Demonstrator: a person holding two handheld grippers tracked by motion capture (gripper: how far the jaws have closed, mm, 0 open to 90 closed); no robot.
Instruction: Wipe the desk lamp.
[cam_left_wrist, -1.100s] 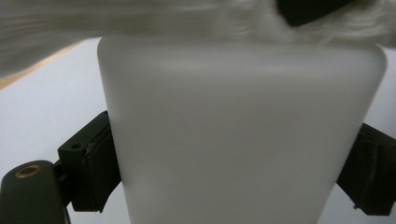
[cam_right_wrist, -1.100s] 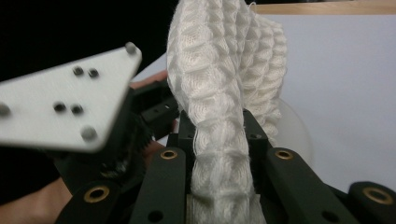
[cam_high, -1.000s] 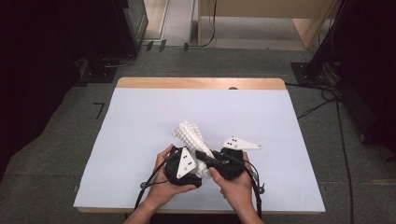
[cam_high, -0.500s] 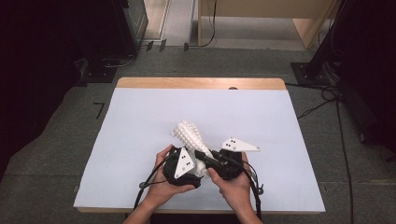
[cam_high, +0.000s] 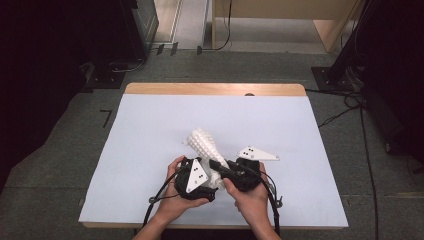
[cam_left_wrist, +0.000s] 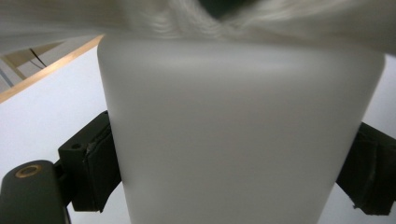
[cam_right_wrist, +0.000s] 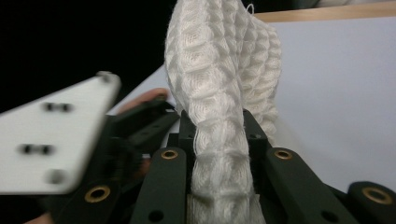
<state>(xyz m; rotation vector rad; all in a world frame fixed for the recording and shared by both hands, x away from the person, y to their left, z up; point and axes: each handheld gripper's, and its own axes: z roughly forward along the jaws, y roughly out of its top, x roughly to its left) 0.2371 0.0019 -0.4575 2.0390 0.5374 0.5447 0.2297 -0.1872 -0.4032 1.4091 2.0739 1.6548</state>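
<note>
**Cloth and bottle held together near my edge of the desk**

From above I see both my hands close together at the near side of the desk (cam_high: 150, 130), which is covered in pale sheet with a wooden strip along its far edge. My left gripper (cam_high: 196, 176) and right gripper (cam_high: 235, 172) sit almost touching, and a white knitted cloth (cam_high: 204, 142) rises from between them and leans away toward the middle of the desk. At that height the cloth is a small bumpy cone; what lies under it between the grippers is hard to make out.

The left gripper view gives what the high view cannot: a frosted white bottle (cam_left_wrist: 238, 135) stands between my left jaws, its sides pressed by the black pads on either hand, so those jaws are held wide around it. The cloth (cam_left_wrist: 196, 18) drapes over its top as a blur, and the bottle's top and base are cut off.

The right gripper view shows the weave plainly. My right jaws are drawn narrow and pinch a twisted length of the cloth (cam_right_wrist: 219, 107), which runs up and away from them. At the left of that view the blurred plate of my left gripper (cam_right_wrist: 51, 140) crowds in, with a fingertip just behind it. The bottle is hidden here.
</note>
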